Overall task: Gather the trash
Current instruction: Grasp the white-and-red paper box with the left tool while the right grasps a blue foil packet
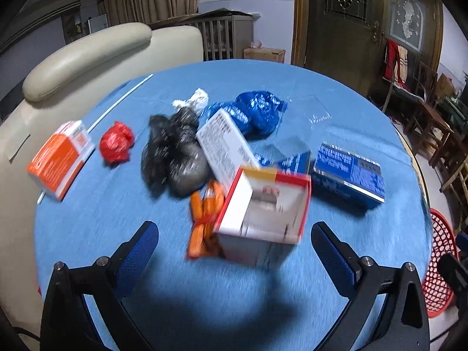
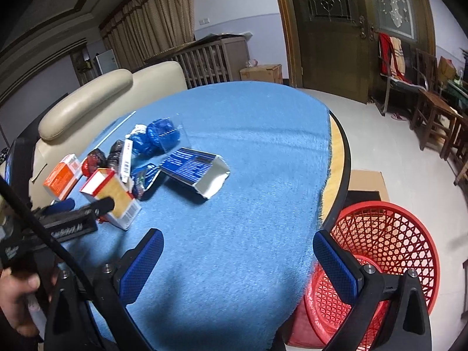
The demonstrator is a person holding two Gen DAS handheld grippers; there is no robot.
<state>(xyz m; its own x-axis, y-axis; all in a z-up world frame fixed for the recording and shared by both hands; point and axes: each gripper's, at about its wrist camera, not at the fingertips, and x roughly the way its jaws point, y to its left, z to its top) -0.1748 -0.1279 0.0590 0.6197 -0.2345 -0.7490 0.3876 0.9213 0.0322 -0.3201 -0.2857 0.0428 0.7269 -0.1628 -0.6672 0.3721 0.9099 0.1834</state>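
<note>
Trash lies in a cluster on the blue-clothed round table [image 1: 117,234]. Just ahead of my left gripper [image 1: 235,251], which is open, an opened red-and-white box [image 1: 263,213] sits between the finger lines, untouched as far as I can tell. Beside it lie an orange wrapper [image 1: 204,222], a long white box [image 1: 225,149], a black bag [image 1: 175,155], a red crumpled bag [image 1: 117,143], an orange box [image 1: 58,161], a blue bag [image 1: 254,114] and a blue box [image 1: 348,172]. My right gripper [image 2: 238,263] is open and empty over bare cloth, with the red basket [image 2: 380,248] below the table edge.
A cream sofa [image 1: 87,58] borders the table's left side. A thin white stick [image 1: 117,105] and clear plastic [image 1: 310,111] lie farther back. Wooden chairs [image 2: 433,111] and cardboard on the floor [image 2: 365,181] are to the right. A hand [image 2: 17,301] holds the left gripper.
</note>
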